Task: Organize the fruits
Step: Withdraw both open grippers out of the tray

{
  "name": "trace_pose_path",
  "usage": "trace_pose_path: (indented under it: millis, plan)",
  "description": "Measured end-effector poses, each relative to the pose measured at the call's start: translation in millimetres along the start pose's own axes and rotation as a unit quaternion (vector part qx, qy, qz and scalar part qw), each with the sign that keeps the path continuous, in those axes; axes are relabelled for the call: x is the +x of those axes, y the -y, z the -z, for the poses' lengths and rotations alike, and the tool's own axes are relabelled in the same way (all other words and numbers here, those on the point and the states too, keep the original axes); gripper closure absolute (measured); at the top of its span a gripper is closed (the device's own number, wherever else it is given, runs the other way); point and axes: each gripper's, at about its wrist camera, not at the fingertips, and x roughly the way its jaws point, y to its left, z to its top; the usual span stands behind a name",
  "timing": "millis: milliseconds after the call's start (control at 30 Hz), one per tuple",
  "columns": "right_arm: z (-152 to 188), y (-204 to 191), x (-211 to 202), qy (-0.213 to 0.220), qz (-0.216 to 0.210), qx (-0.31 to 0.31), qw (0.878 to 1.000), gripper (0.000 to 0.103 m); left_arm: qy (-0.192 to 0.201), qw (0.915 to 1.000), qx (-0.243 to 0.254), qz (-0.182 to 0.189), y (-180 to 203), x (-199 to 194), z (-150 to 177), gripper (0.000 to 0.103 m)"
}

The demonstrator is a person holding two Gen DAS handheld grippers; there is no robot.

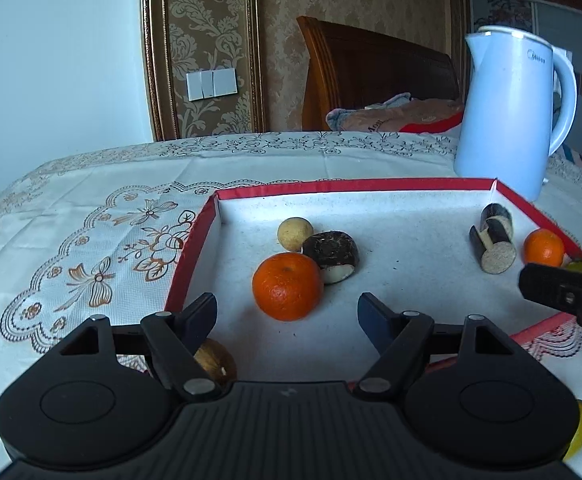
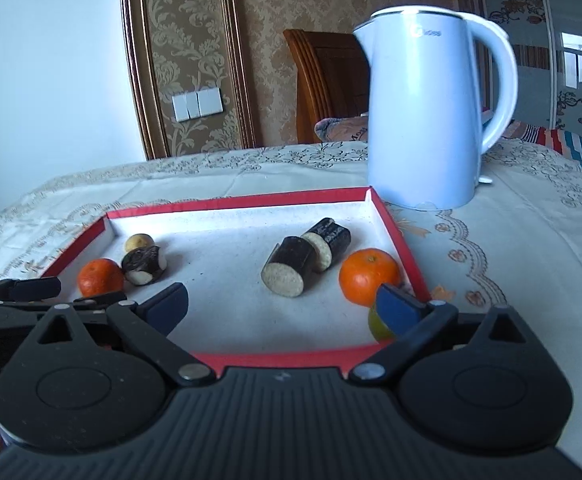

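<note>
Both grippers hover at the near edge of the red-rimmed tray [image 2: 401,236], nothing picked up. The left gripper [image 1: 287,314] is spread wide and empty, lined up on the near-left mandarin [image 1: 287,286]; judged step is approach before a grasp. The right gripper [image 2: 283,306] is also released and empty, its right fingertip [image 2: 397,308] just in front of a yellow-green fruit [image 2: 379,326] at the tray's near right corner (mostly hidden, type unclear).

Next move probably calls for lowering the left jaws around the mandarin and closing gently, since it is round and may roll; it touches the dark, partly peeled root-like piece [image 1: 333,254], so that could get nudged.

Fruit layout in the tray:
- left cluster: mandarin, dark peeled piece, small tan round fruit [image 1: 295,233] behind them, all close together
- right side: two dark-skinned cut stalk sections [image 2: 305,262] with pale ends, lying touching; second mandarin [image 2: 369,276] just beside them near the right wall
- a brown nut-like thing [image 1: 215,364] sits by the near-left corner, partly behind the left finger (inside or outside the tray, cannot tell)

A pale blue kettle [image 2: 423,112] stands on the patterned tablecloth [image 1: 83,216] behind the tray, apart from it.
</note>
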Motion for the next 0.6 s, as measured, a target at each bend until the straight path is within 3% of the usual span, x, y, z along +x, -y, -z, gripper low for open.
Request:
trace_pose_path:
  millis: [233,600]
  plan:
    - [7,17,-28,0.029,-0.004,0.032,0.999,0.0,0.02,0.9998,0.0,0.01,1,-21,8,0.026]
    - [17,12,-45,0.031,0.017,-0.014,0.999,0.0,0.025,0.9988,-0.014,0.04,-5,-42,16,0.023]
